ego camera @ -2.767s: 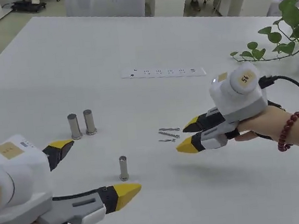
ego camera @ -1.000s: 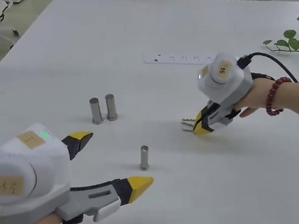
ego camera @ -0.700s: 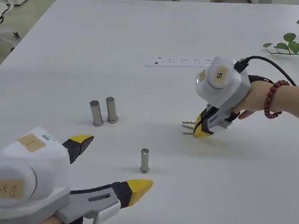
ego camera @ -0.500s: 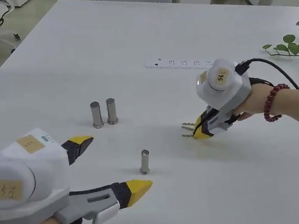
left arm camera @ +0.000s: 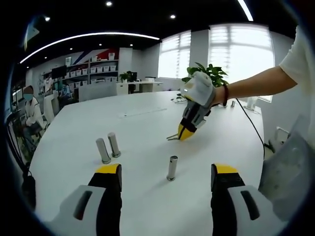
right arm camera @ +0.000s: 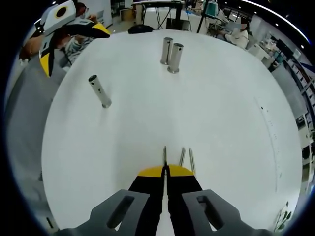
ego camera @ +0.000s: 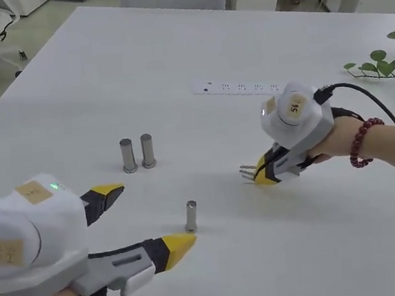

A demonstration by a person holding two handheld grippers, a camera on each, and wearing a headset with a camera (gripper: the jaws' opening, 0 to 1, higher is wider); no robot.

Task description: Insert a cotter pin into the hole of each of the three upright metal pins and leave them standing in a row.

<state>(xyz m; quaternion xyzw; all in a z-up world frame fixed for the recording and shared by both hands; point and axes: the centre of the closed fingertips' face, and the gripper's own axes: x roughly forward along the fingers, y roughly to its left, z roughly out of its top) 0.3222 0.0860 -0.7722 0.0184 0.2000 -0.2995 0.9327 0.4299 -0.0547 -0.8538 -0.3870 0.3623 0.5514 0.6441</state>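
This is the pick-up step for the first cotter pin; none of the three metal pins has one through its hole yet. The right gripper is pitched steeply down with its yellow tips at the white table, jaws pinched together on one cotter pin that juts out ahead of the tips. Two spare cotter pins lie flat just beside it. The right hand wraps the handle from behind, wrist bent, with a cable trailing off behind it. The left gripper hovers low and nearly level at the near edge, its jaws spread wide and holding nothing. The lone metal pin stands upright just ahead, in line with the gap between those jaws, and the pair of metal pins stands close together farther off to the left. Next, I judge, the right gripper must lift the cotter pin clear without dragging its neighbours. The left jaws should close on the lone metal pin to steady it, and the thin wire then needs careful lining-up with the small cross hole.
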